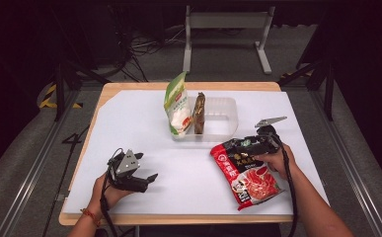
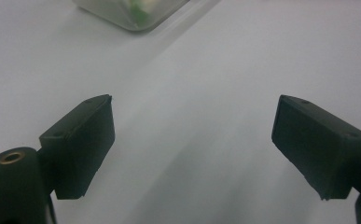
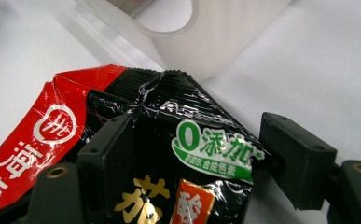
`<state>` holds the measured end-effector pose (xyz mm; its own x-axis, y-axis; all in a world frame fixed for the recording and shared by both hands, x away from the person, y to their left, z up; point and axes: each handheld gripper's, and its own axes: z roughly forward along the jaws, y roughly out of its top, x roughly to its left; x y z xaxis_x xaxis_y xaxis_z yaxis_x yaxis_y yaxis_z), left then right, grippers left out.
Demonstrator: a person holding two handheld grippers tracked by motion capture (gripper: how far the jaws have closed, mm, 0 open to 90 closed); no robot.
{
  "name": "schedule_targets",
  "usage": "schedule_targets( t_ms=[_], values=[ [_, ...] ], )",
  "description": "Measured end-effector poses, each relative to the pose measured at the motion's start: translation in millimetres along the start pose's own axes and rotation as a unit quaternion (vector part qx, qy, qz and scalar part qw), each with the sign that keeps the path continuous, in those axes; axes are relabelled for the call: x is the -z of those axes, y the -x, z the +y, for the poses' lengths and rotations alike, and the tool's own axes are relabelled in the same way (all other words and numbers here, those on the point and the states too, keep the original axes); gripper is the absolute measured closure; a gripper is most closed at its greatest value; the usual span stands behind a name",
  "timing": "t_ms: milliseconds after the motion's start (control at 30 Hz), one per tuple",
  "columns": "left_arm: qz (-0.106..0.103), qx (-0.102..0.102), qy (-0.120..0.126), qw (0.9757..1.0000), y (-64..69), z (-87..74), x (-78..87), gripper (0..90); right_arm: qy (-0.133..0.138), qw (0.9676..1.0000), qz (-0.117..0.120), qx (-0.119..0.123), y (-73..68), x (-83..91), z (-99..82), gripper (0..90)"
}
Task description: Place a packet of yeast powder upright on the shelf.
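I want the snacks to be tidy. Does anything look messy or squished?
Yes. The red and black packet is crumpled at its top edge between the right gripper jaws, and lies slanted outside the clear tray. The two packets standing in the tray look fine.

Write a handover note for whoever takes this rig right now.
Left tongs: open, empty, resting on the white table.
Right tongs: jaws either side of the top of the red-and-black packet, which lies flat near the table's right front; grip not firm.
Clear bin: already holds the green-white bag and a brown packet, both upright.
Left: probably get the red-and-black packet into the bin.
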<state>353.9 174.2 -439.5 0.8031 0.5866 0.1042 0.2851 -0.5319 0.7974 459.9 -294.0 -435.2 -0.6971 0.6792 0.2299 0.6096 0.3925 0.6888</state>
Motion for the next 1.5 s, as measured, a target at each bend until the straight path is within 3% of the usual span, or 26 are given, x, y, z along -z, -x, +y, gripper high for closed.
schedule_targets(
  t_ms=[167, 367, 467, 667, 967, 1100, 1500],
  values=[
    [0.000, -0.001, -0.002, 1.0000, 0.7, 0.5, -1.0, 13.9, 0.005, 0.9999, 0.010, -0.006, 4.9, -1.2, 0.3, 27.1],
    [-0.003, -0.005, -0.007, 1.0000, 2.0, 1.2, -3.2, 14.1, -0.012, 0.9997, 0.019, -0.009, 3.5, -7.9, 9.5, 27.8],
    [-0.004, -0.006, -0.011, 0.9999, 2.5, 1.0, -3.9, 14.2, -0.009, 0.9991, 0.041, -0.010, 4.7, -7.3, 9.4, 48.2],
    [-0.005, -0.008, -0.015, 0.9998, 2.8, 1.0, -4.8, 14.3, 0.002, 0.9983, 0.059, -0.006, 8.5, -0.9, 7.7, 64.8],
    [-0.002, -0.005, -0.012, 0.9999, 2.3, 1.4, -3.7, 14.5, 0.030, 0.9960, 0.084, 0.010, 9.1, 25.3, 1.1, 77.8],
    [0.001, -0.005, -0.010, 0.9999, 1.7, 1.3, -3.0, 14.5, 0.045, 0.9952, 0.084, 0.024, 4.9, 41.7, -2.0, 81.9],
    [0.005, 0.003, -0.003, 1.0000, -0.5, 1.7, -1.1, 14.7, 0.097, 0.9912, 0.088, 0.020, -9.4, 92.4, -17.5, 86.0]
  ],
)
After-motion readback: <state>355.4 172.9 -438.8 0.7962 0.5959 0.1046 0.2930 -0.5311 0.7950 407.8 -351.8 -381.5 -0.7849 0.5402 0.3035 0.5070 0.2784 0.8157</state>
